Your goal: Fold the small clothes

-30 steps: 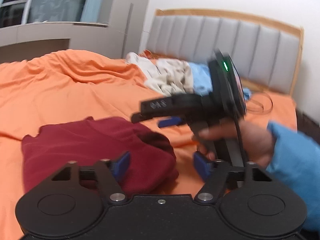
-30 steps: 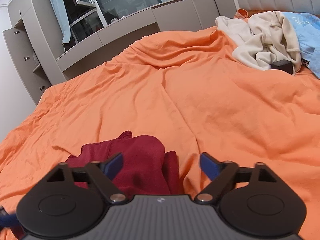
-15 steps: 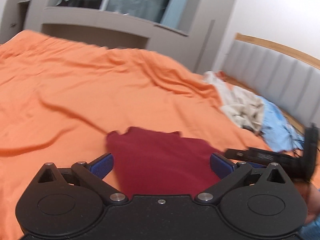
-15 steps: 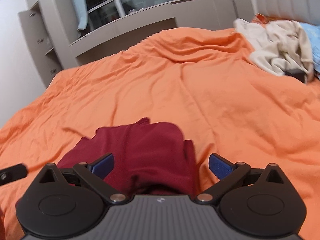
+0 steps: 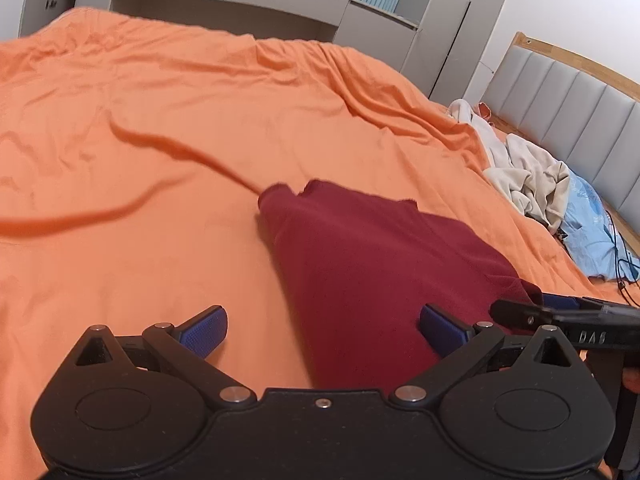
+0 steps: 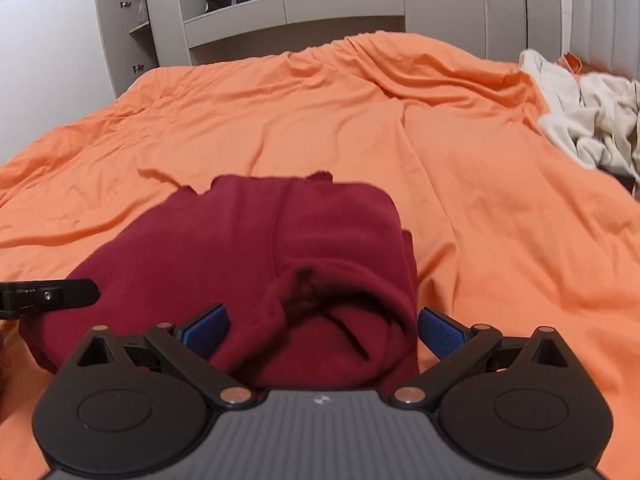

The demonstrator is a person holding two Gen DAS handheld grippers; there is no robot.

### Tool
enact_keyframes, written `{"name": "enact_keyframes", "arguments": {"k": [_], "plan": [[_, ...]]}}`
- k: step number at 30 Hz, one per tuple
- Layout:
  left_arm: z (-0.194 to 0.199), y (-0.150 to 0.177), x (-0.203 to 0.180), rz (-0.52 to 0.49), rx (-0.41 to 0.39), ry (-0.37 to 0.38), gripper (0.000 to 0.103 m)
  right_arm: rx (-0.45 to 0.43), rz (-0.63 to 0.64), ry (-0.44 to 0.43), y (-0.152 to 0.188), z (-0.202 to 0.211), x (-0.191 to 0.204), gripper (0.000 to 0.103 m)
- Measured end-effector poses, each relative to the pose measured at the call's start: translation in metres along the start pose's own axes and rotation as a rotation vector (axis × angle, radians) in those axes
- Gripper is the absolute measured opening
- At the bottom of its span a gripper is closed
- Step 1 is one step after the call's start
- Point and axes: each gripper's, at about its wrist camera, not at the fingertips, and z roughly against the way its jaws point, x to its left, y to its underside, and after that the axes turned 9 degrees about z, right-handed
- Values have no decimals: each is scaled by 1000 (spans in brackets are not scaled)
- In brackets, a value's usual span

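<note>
A dark red garment [image 5: 372, 264] lies folded on the orange bed cover [image 5: 160, 128]. In the left wrist view my left gripper [image 5: 324, 330] stands open just above the near left edge of the cloth, its blue pads apart and gripping nothing. The right gripper's black finger [image 5: 560, 314] pokes in from the right edge of that view. In the right wrist view my right gripper [image 6: 323, 330] is open over the near right end of the red garment [image 6: 256, 256], pads either side of a bunched fold without pressing it. A finger of the left gripper [image 6: 48, 296] shows at the left.
A heap of cream clothes [image 5: 528, 176] and a light blue garment [image 5: 588, 232] lie at the head of the bed by the grey padded headboard [image 5: 568, 120]. Grey cabinets [image 6: 320, 16] stand behind the bed. A black cable [image 5: 618, 264] trails over the blue garment.
Both grippers opened wider and let the red garment lie on the bed. The left one swung round and rolled, so it now looks along the bed; the right one drew back slightly.
</note>
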Motion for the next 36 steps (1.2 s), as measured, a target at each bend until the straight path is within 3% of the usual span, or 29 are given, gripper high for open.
{"name": "enact_keyframes", "arguments": {"k": [3, 8, 12, 18, 21, 25, 29, 36], "plan": [[-5, 6, 5, 22, 19, 5, 103, 10, -46, -25, 8, 1, -8, 103], [-5, 16, 1, -29, -7, -5, 103, 25, -100, -76, 12, 6, -21, 103], [-4, 19, -1, -51, -24, -12, 103, -17, -172, -107, 8, 16, -38, 103], [-5, 19, 3, -34, -28, 9, 103, -88, -274, -53, 0, 15, -63, 103], [-5, 21, 4, -30, -32, 15, 103, -117, -266, -3, -14, 4, -75, 103], [-5, 21, 6, -27, -34, 19, 103, -97, -289, 53, -18, -14, -85, 103], [-5, 22, 6, -27, -33, 19, 103, -16, -210, 73, -15, -20, -76, 103], [-5, 22, 6, -23, -36, 24, 103, 24, 14, 142, -11, -16, -33, 103]]}}
